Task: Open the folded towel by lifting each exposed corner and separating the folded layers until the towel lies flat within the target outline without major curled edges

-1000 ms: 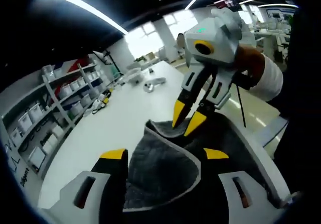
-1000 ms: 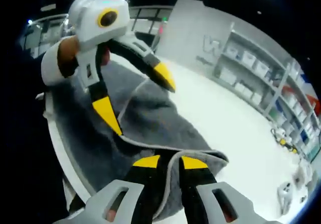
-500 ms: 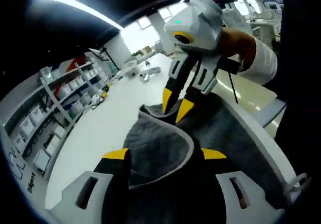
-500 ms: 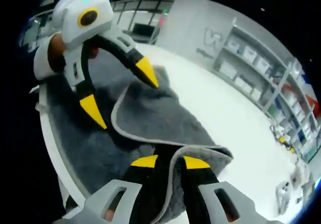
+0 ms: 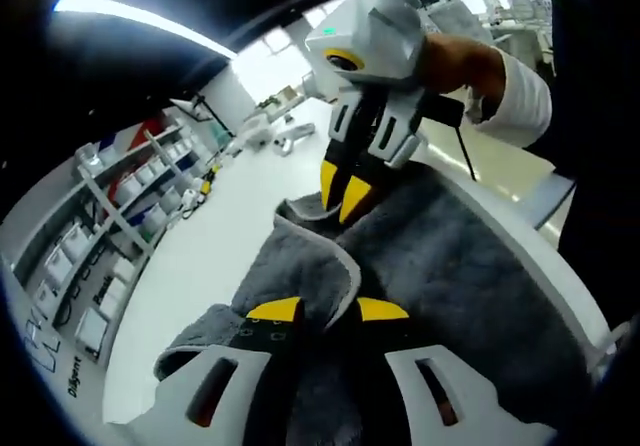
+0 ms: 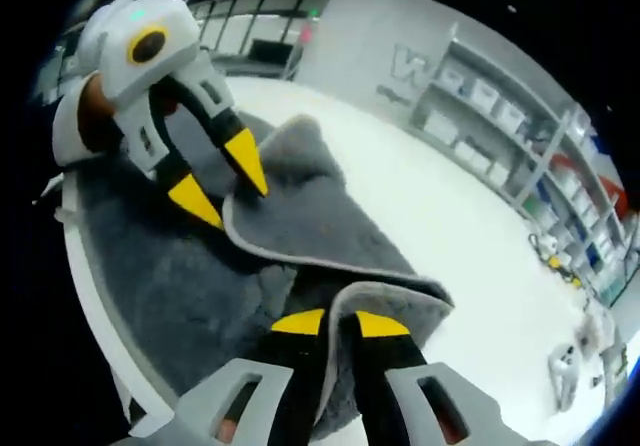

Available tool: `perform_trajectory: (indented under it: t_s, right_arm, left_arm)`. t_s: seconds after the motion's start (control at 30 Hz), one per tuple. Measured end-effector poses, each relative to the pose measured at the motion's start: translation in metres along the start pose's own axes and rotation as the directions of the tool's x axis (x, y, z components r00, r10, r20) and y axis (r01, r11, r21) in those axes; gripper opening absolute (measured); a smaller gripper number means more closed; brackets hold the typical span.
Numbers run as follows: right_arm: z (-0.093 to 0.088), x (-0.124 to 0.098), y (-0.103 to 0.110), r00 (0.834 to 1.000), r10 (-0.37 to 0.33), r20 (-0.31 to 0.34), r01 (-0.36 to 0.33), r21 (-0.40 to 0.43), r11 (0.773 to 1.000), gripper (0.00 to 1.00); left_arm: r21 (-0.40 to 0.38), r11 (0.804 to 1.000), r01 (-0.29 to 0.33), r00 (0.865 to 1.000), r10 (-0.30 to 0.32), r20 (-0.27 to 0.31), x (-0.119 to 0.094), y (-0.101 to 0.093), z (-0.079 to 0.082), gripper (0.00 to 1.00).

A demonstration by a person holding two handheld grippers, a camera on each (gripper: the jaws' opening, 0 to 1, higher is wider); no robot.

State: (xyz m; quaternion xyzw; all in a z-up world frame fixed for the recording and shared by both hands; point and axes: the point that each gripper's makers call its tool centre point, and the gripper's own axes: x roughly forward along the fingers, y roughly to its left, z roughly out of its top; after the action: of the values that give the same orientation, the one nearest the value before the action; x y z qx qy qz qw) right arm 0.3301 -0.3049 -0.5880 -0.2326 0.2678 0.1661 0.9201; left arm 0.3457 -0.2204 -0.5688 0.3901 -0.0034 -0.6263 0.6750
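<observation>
A grey towel [image 5: 450, 266] with pale piping lies partly folded on a white table [image 5: 230, 236]. My left gripper [image 5: 329, 311] is shut on a raised fold of its piped edge. Just beyond, my right gripper [image 5: 342, 194] pinches another bit of the edge near a corner, its yellow tips close together. In the right gripper view the towel [image 6: 300, 216] spreads across the table [image 6: 440, 236]. There my right gripper [image 6: 340, 323] holds a piped fold, and my left gripper [image 6: 220, 181] comes in from the upper left with its tips on the flap's edge.
Shelves with white bins [image 5: 110, 216] line the wall beyond the table, seen again as shelves [image 6: 500, 116]. Small items [image 5: 285, 144] lie at the table's far end. A person's sleeve [image 5: 520, 106] holds the right gripper. The table's near rim [image 6: 95, 296] runs under the towel.
My left gripper's jaws have gone from wide open to shut on the towel's piped edge. The right gripper has kept its hold, and the two grippers now stand closer together.
</observation>
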Motion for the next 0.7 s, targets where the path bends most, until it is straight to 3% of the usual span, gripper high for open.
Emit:
perform_trajectory:
  t_s: [0.17,0.4,0.7]
  right_arm:
    - [0.001,-0.005,-0.003,1.0,-0.002,0.015,0.001,0.029,1.0,0.01]
    - [0.002,-0.021,-0.007,0.999,0.002,0.044,-0.007,0.117,0.993,0.0]
    - [-0.002,-0.043,-0.024,0.997,-0.039,0.062,0.027,0.183,0.983,0.0]
  left_arm:
    - [-0.006,0.999,-0.048,0.998,0.049,0.027,-0.005,0.012,0.007,0.04]
    - [-0.048,0.991,-0.122,0.991,0.125,0.051,-0.01,0.042,0.007,0.03]
    - [-0.125,0.966,-0.224,0.965,0.238,0.107,-0.01,0.079,0.019,0.02]
